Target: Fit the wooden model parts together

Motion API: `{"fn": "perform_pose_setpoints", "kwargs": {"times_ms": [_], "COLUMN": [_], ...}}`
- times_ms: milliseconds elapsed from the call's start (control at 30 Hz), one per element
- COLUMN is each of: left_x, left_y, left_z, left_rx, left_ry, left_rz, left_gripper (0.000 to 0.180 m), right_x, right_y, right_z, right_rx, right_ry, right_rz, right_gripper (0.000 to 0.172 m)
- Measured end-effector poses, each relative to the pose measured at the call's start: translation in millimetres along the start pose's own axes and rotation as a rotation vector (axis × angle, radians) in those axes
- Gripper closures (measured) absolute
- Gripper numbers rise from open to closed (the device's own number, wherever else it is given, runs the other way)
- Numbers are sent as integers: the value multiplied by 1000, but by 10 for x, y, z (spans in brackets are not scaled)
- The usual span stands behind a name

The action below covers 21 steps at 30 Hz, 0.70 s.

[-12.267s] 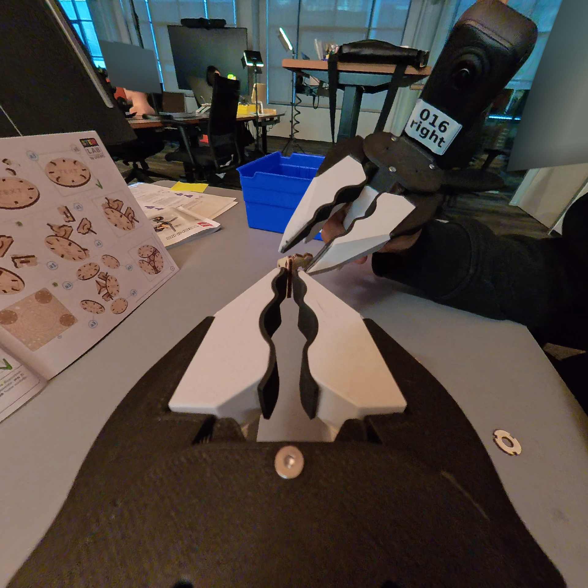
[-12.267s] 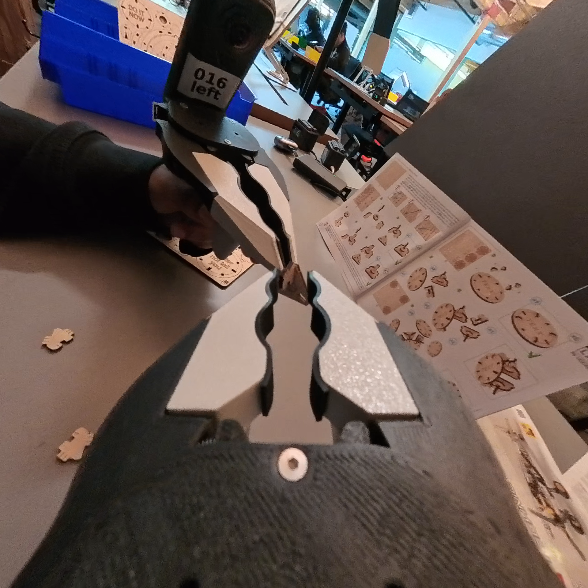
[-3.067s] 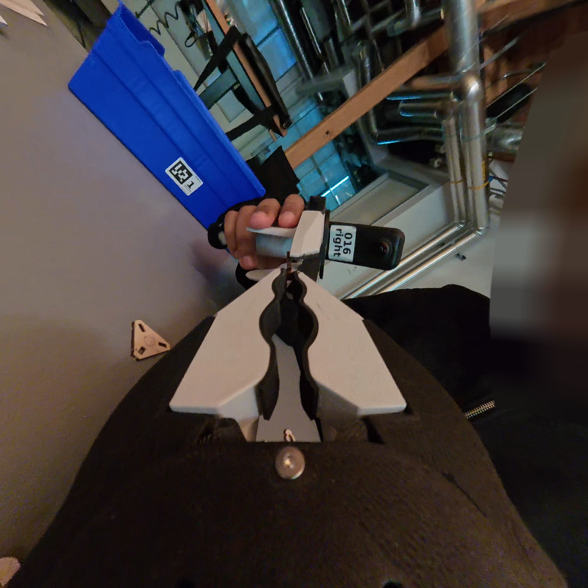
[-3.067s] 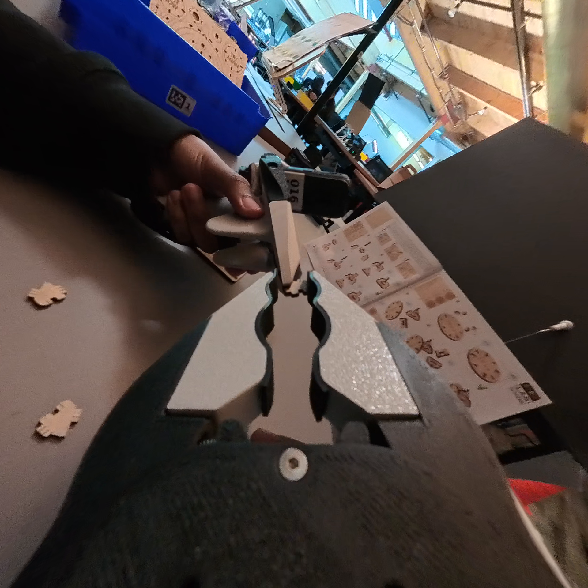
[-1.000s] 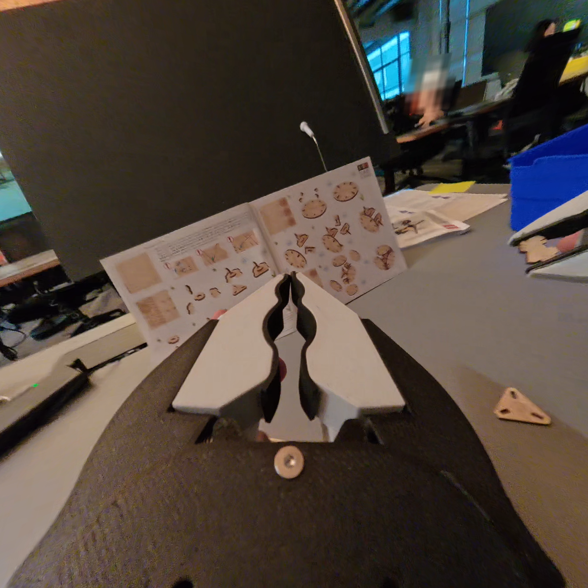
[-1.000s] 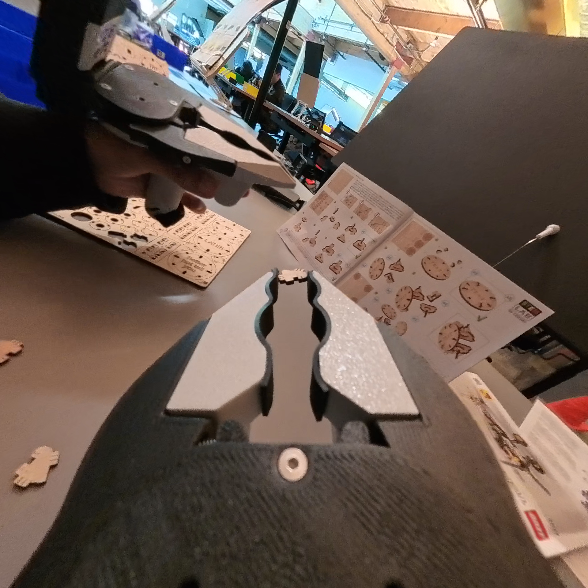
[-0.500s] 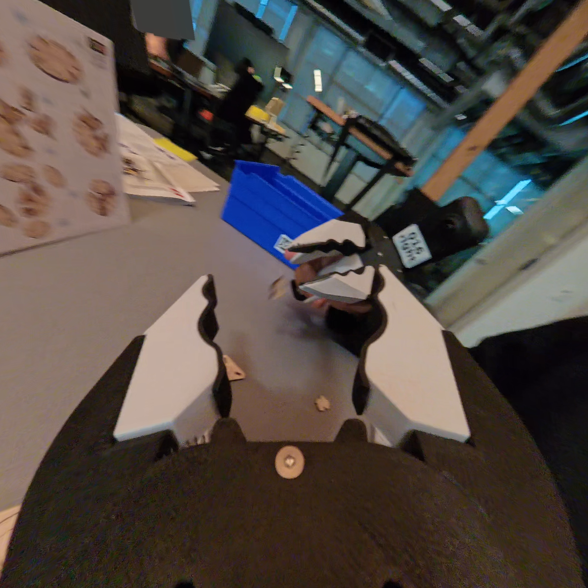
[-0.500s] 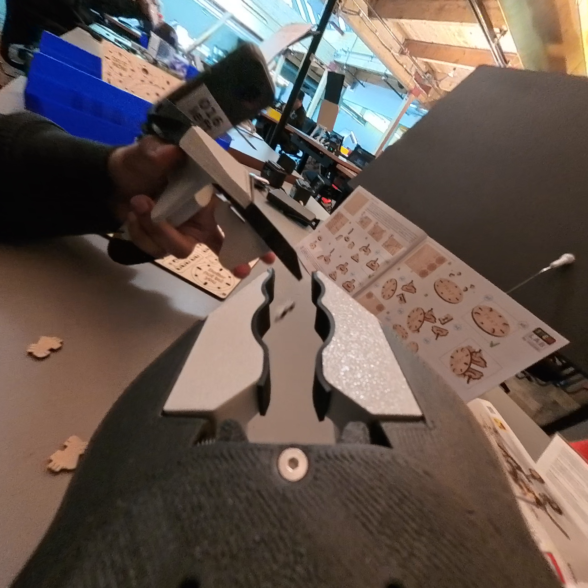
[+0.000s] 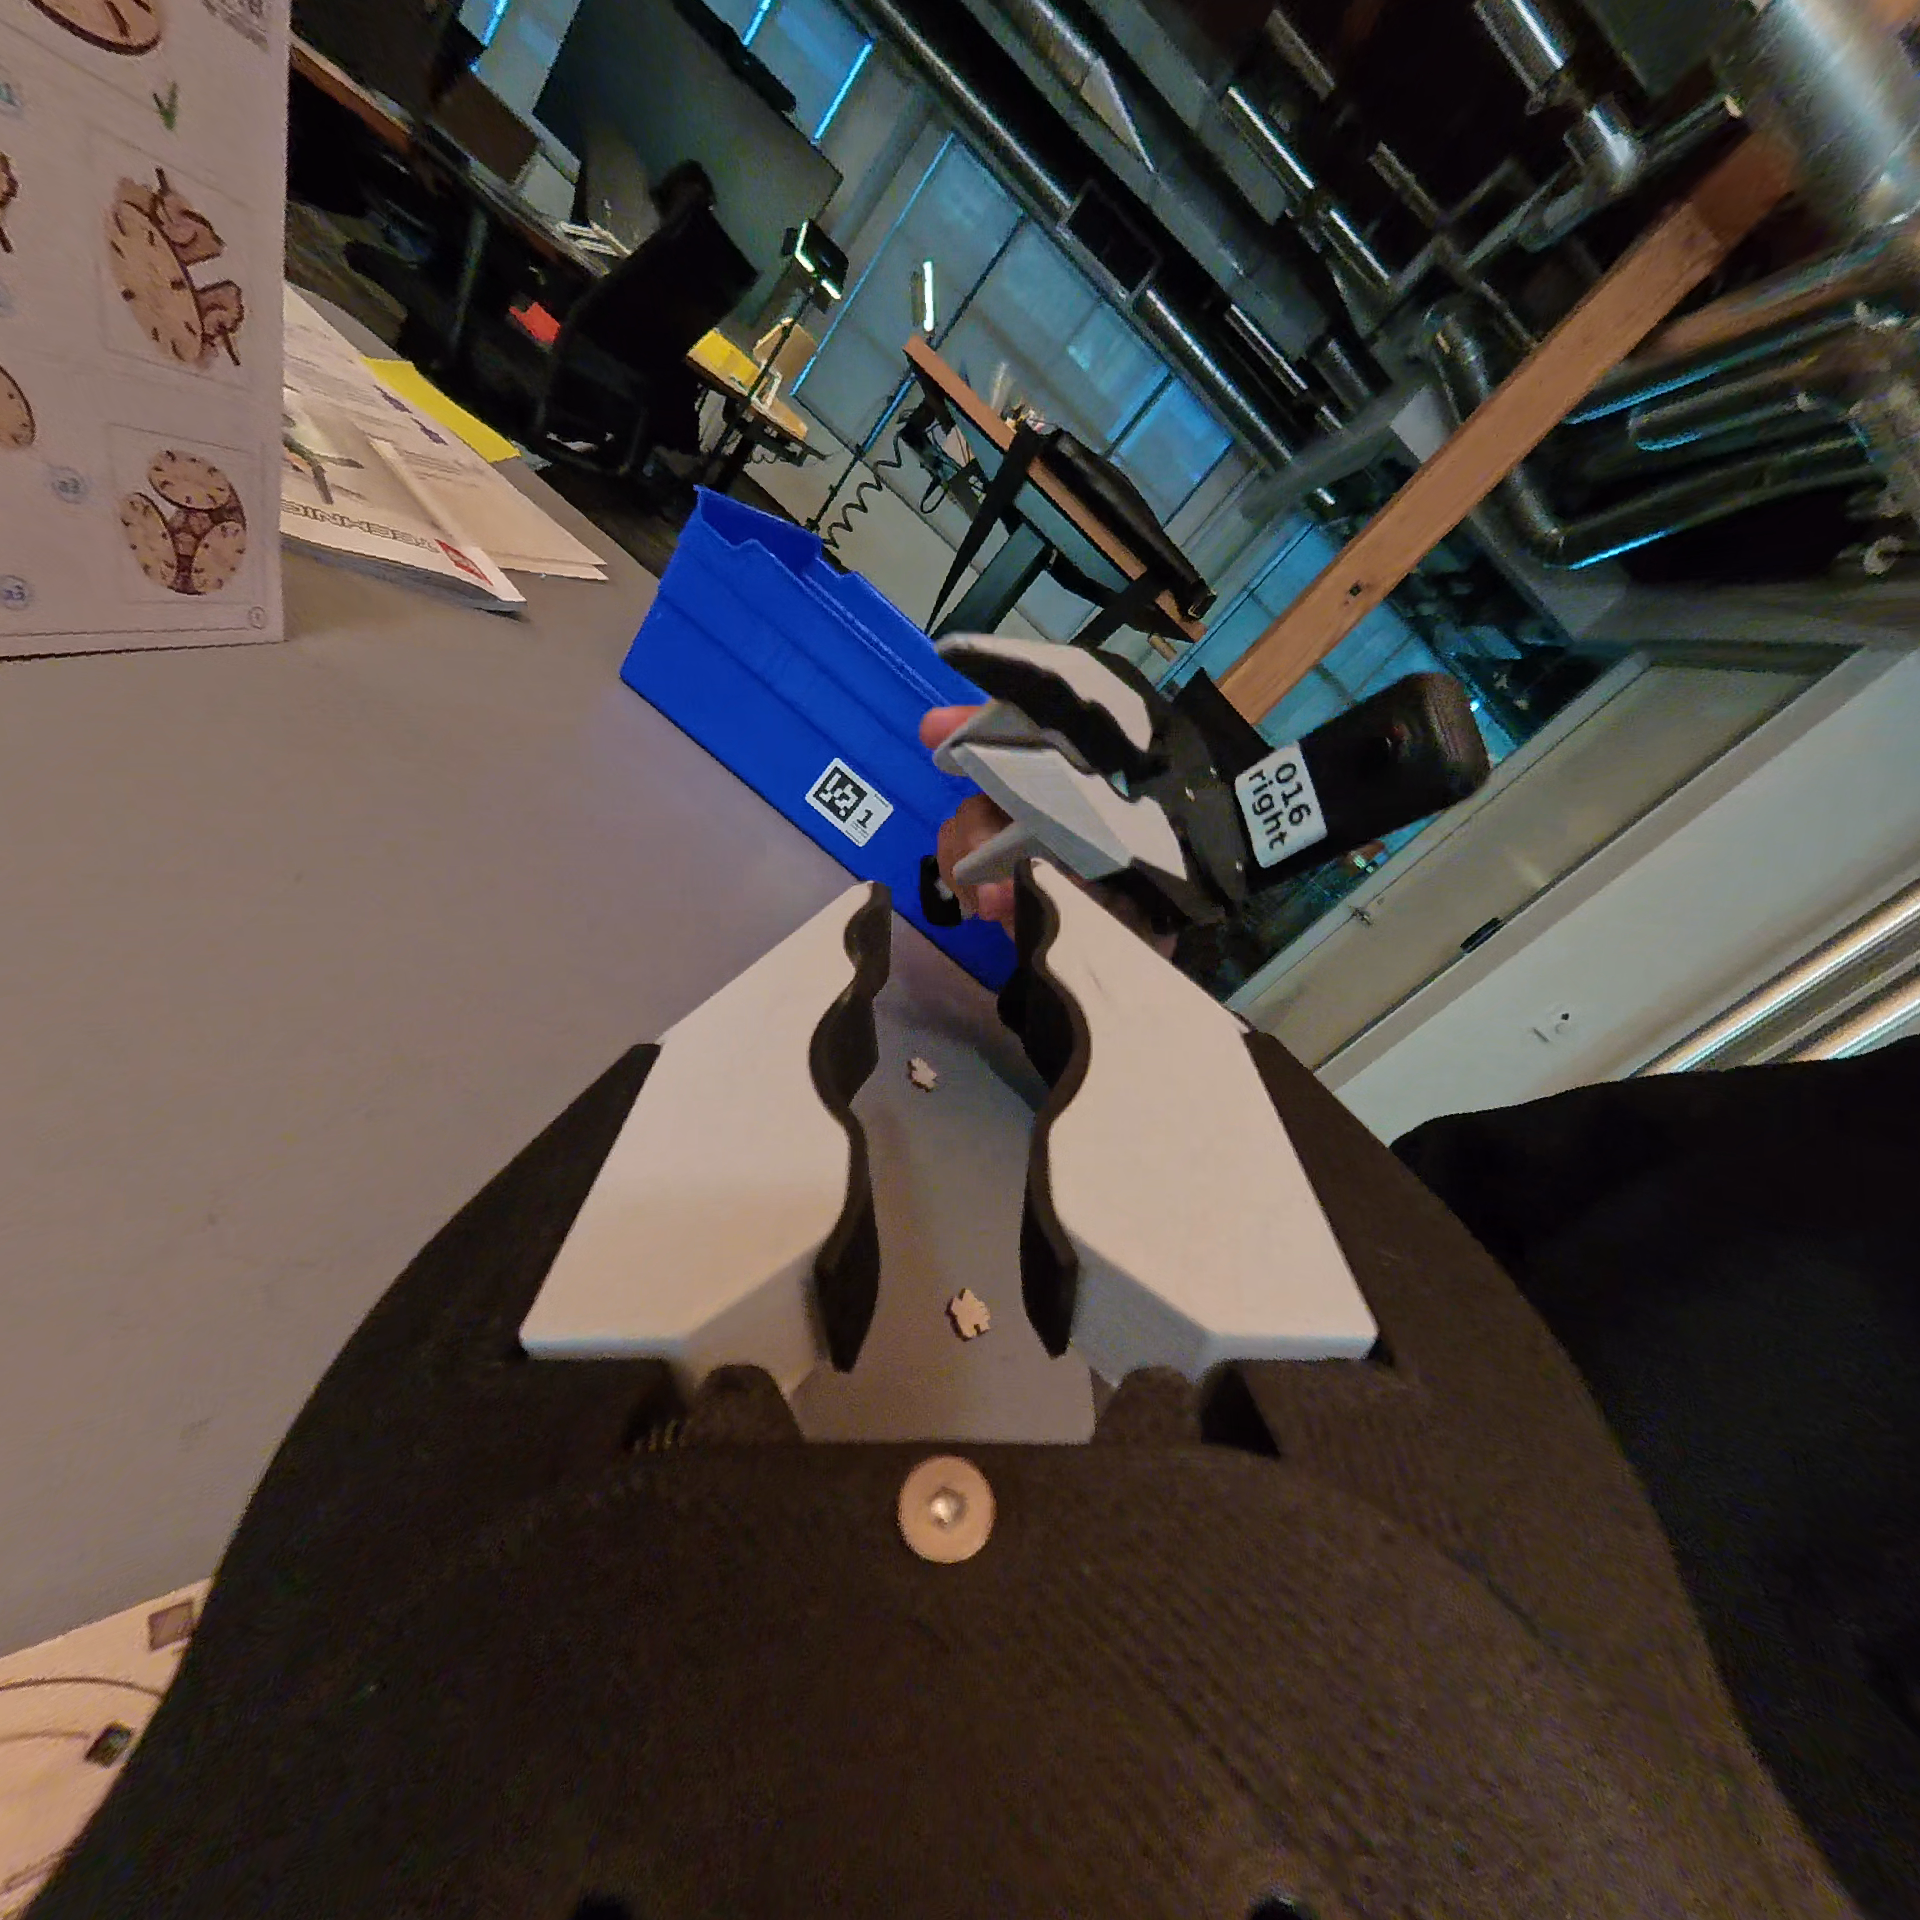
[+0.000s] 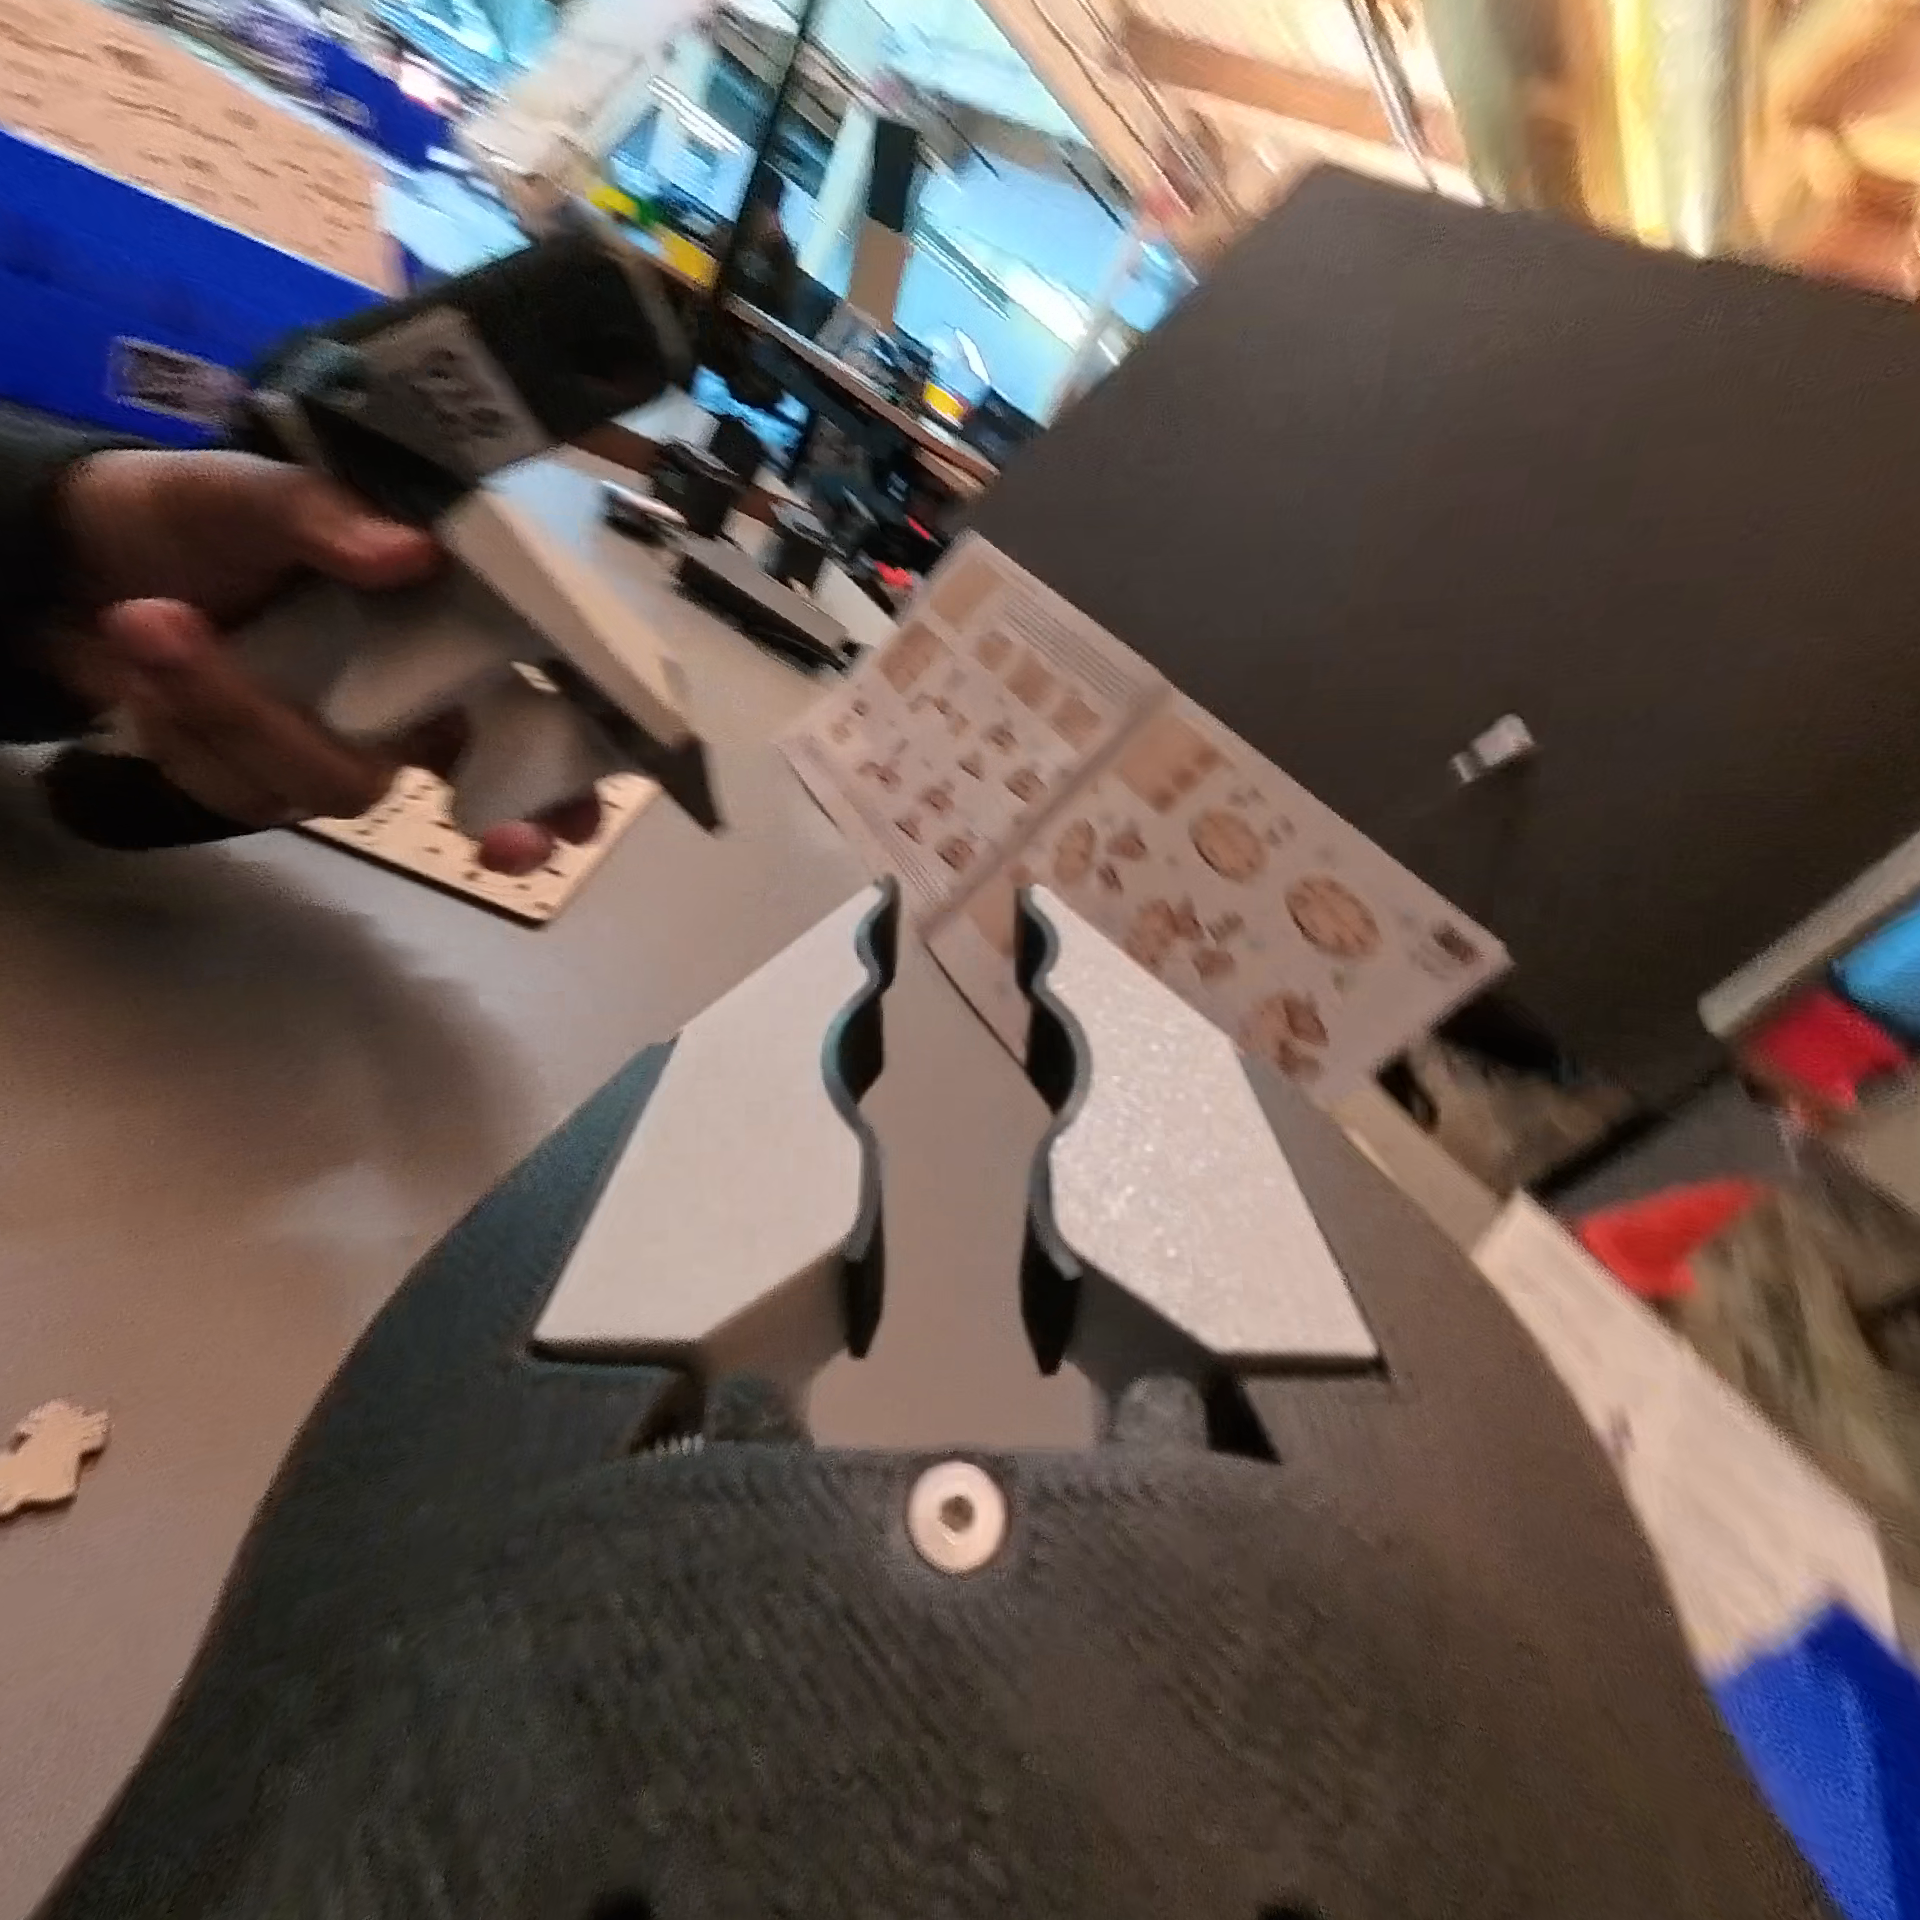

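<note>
Your left gripper (image 9: 951,914) hung over the grey table (image 9: 312,883) with its fingers slightly apart and nothing between them. Two small wooden pieces (image 9: 968,1317) lay on the table beneath that gap. Beyond the fingertips stood the blue bin (image 9: 790,665), with your right gripper (image 10: 956,914) in the air just beside it. That gripper's fingers were also slightly apart, with nothing clamped. Left of the bin an open instruction booklet (image 10: 1143,831) stood against a black board (image 10: 1455,520). The room behind showed desks, windows and ceiling pipes.
</note>
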<state>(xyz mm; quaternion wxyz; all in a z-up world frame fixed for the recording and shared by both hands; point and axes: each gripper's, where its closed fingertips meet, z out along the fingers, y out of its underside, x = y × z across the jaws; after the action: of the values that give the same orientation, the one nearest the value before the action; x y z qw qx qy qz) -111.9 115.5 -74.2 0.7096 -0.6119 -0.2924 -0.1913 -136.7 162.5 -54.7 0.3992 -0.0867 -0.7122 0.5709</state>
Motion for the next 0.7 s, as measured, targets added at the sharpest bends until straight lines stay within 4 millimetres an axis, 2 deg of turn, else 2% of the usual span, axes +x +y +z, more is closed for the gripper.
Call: {"fn": "perform_pose_setpoints", "kwargs": {"times_ms": [67,133,233,367,500,600,667,700], "left_x": [-67,-99,-38,39,81,120,141,153], "left_y": [27,18,-48,-65,-35,-9,-10,-13], "left_z": [-21,-53,-71,-53,-17,1,6,7], "left_rx": [12,35,67,79,70,60,63,65], "left_ry": [-29,-47,-17,4,-2,-4,-1,2], "left_rz": [-14,-37,-67,-62,-20,12,18,17], "left_gripper": [158,158,159,159,159,161,161,161], "right_x": [100,-29,-252,-557,-646,-658,-728,-730], "right_y": [227,459,812,1155,1291,1283,1243,1241], "right_z": [-162,-398,-804,-1190,-1220,-1174,-1156,-1155], "right_rx": [-155,-338,-590,-776,-783,-765,-750,-752], "right_ry": [42,2,-2,23,48,58,19,21], "right_rz": [145,198,203,406,564,561,555,547], "right_gripper": [134,128,131,124,122,126,157,157]}}
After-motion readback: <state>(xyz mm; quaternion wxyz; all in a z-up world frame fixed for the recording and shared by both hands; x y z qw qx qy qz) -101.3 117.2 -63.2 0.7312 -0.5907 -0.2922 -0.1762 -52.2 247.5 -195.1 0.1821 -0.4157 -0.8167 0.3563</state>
